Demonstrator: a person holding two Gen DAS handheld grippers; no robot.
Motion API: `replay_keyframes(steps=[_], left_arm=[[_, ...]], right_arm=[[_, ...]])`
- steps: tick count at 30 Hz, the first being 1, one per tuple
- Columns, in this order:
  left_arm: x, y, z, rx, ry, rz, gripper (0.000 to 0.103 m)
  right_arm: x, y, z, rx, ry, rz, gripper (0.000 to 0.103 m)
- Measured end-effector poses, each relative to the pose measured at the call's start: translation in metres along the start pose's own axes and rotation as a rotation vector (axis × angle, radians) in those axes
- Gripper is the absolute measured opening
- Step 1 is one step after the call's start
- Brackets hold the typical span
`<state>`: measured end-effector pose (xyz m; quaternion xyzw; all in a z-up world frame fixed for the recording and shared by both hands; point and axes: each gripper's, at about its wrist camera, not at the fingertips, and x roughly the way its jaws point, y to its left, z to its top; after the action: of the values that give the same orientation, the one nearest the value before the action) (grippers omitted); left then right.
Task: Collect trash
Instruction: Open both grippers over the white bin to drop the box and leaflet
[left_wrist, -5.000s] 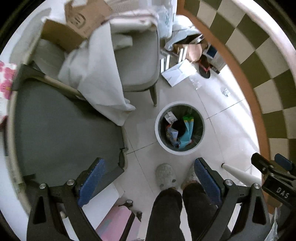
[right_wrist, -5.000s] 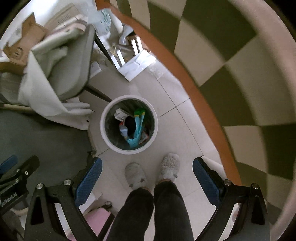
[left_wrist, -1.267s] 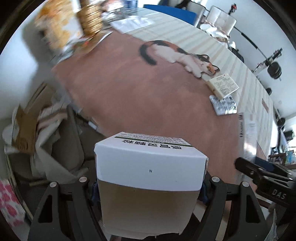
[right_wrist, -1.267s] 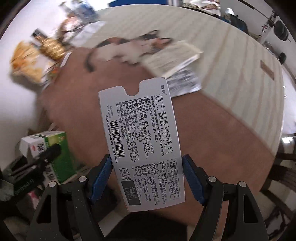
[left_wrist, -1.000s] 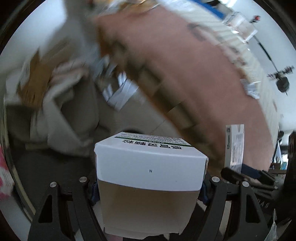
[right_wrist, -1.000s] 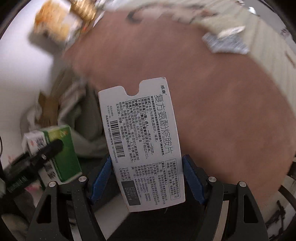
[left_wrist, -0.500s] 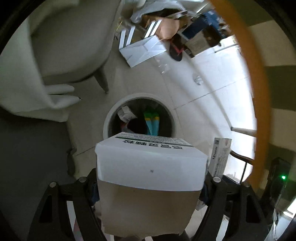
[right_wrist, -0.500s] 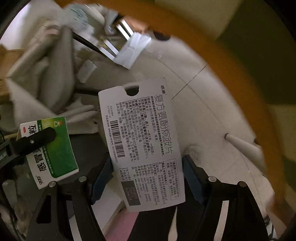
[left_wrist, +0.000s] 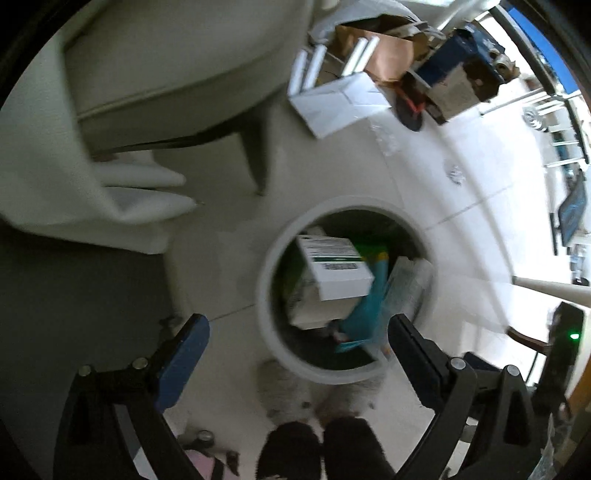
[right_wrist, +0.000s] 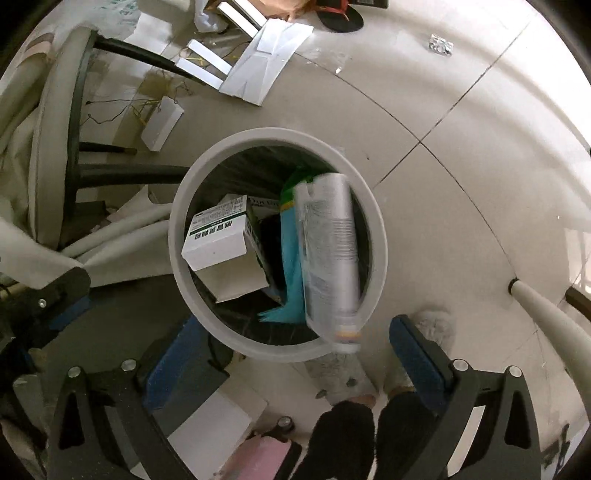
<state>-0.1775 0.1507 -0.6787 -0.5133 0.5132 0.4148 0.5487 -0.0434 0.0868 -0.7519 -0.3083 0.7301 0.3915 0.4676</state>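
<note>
A round white trash bin (left_wrist: 269, 258) (right_wrist: 376, 236) stands on the tiled floor just beyond both grippers. The white and green medicine box (left_wrist: 334, 267) (right_wrist: 218, 236) is free and dropping into the bin. The flat white printed packet (right_wrist: 328, 254) (left_wrist: 404, 286) is blurred in mid-fall over the bin's right rim. My left gripper (left_wrist: 297, 339) hangs above the bin, its jaws opening with nothing between them. My right gripper (right_wrist: 291, 347) also points down at the bin, jaws opening, empty. A teal wrapper (right_wrist: 291, 266) lies inside the bin.
A grey chair (left_wrist: 166, 62) draped with white cloth (left_wrist: 55, 166) stands left of the bin. Flattened white cardboard (right_wrist: 266, 59) and boxes (left_wrist: 458, 81) litter the floor beyond. The person's slippers (left_wrist: 291, 391) and dark trouser legs (right_wrist: 369, 439) are at the near side. A white table leg (right_wrist: 550, 314) slants at right.
Both grippers dropped from above the table to just over the bin. Their jaws spread apart, letting go of the medicine box and the flat packet, which now fall into the bin.
</note>
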Motion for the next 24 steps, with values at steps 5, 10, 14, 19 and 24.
replay_keyframes(steps=[5,10,14,19,24], left_arm=[[-0.017,-0.003,-0.023,0.026,-0.006,0.083,0.099],[-0.044,-0.010,-0.040,0.036,-0.018,0.103,0.099],[-0.074,-0.018,-0.051,0.044,-0.043,0.110,0.099],[-0.117,-0.024,-0.065,0.035,-0.068,0.108,0.099],[-0.163,-0.032,-0.083,0.030,-0.062,0.115,0.099]], right_arm=[[-0.012,0.014,0.001,-0.049,-0.028,-0.116,0.103],[-0.043,0.022,-0.012,-0.084,-0.053,-0.242,0.103],[-0.078,0.031,-0.026,-0.116,-0.083,-0.267,0.103],[-0.122,0.045,-0.042,-0.143,-0.117,-0.263,0.103],[-0.175,0.061,-0.061,-0.154,-0.163,-0.248,0.103]])
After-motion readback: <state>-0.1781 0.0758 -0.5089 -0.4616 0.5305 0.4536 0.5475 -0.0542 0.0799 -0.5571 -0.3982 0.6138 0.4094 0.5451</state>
